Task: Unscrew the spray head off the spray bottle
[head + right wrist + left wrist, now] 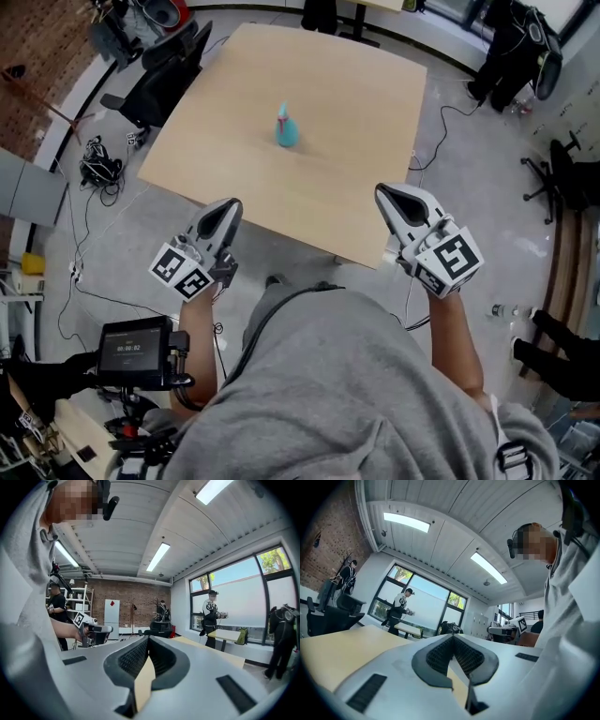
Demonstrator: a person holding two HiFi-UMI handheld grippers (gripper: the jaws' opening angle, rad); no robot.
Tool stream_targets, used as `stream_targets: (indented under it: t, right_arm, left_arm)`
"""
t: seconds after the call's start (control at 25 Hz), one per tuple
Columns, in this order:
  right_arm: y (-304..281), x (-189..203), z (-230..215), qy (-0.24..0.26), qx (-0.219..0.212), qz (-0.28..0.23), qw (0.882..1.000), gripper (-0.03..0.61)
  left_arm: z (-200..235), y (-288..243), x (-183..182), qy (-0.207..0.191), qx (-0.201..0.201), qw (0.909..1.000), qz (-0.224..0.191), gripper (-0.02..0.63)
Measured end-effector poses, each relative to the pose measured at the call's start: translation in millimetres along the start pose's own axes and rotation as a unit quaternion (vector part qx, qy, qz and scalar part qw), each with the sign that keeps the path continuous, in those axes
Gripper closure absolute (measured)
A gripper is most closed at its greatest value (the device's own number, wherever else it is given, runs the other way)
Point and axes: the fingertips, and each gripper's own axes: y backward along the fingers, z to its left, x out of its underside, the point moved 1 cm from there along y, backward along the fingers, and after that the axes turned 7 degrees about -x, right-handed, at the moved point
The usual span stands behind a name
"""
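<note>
Spray bottle (287, 129) stands upright near the middle of the bench (356, 178), spray head (282, 112) on, well apart from both tools. Left gripper (229, 206) and right gripper (385, 193) hover at the near bench edge, fingers closed together with nothing between them. Approach not yet begun. Recommended: open both first. One clamps the bottle body low to prevent tipping; the other takes the collar squarely, not the trigger, before turning.
</note>
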Motion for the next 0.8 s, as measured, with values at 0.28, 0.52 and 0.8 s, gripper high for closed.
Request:
stream_targets:
  t: [0.28,0.52,0.8]
  right_arm:
    - [-55.6,27.2,-32.9,-0.003,0.031,0.024,0.999,0.574]
    - [-60.3,14.9,-80.6,-0.022,0.089,0.043,0.995,0.574]
    - [-58.6,16.6,-113.7,-0.048,0.123,0.069,0.989,0.574]
  left_arm:
    - [108.8,-51.5,46.6,-0.003,0.02,0.9991,0.037,0.609]
    - [178.4,-127.8,102.5,0.001,0.03,0.9945,0.1,0.479]
    - [219.0,-199.0,173.6,-0.073,0.045,0.9799,0.18,0.264]
